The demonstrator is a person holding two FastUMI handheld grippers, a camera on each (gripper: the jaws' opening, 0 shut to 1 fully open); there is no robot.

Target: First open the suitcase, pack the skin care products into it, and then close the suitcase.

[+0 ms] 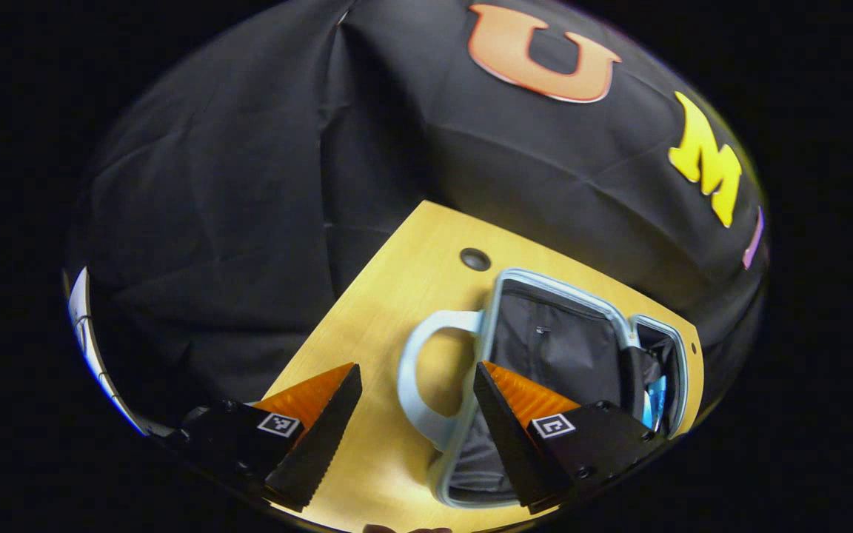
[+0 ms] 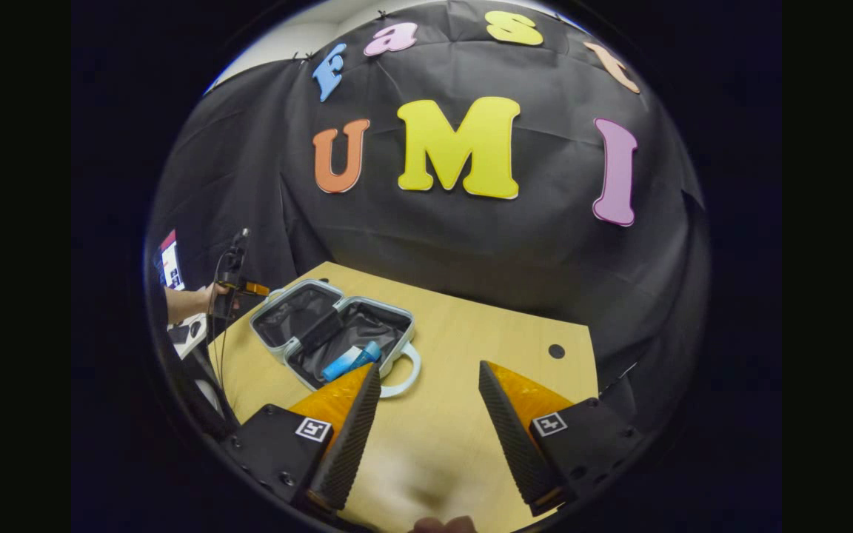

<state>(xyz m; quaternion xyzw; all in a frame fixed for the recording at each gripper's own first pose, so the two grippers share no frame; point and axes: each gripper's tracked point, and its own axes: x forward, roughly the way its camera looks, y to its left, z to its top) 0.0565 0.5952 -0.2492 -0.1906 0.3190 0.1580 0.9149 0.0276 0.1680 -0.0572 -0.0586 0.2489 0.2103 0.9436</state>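
Looking down on the desk (image 2: pixel 471 348), we saw the suitcase (image 2: pixel 338 333) lying wide open and flat, with a blue tube (image 2: pixel 350 360) of skin care already in the half that has the handle (image 2: pixel 406 379). Our left hand-held gripper (image 1: pixel 415 426) was spread wide with nothing in it, right over the handle end, so we thought it was nearer for closing the lid. Our right hand-held gripper (image 2: pixel 430 426) also gaped empty, farther back, with the suitcase ahead on its left.
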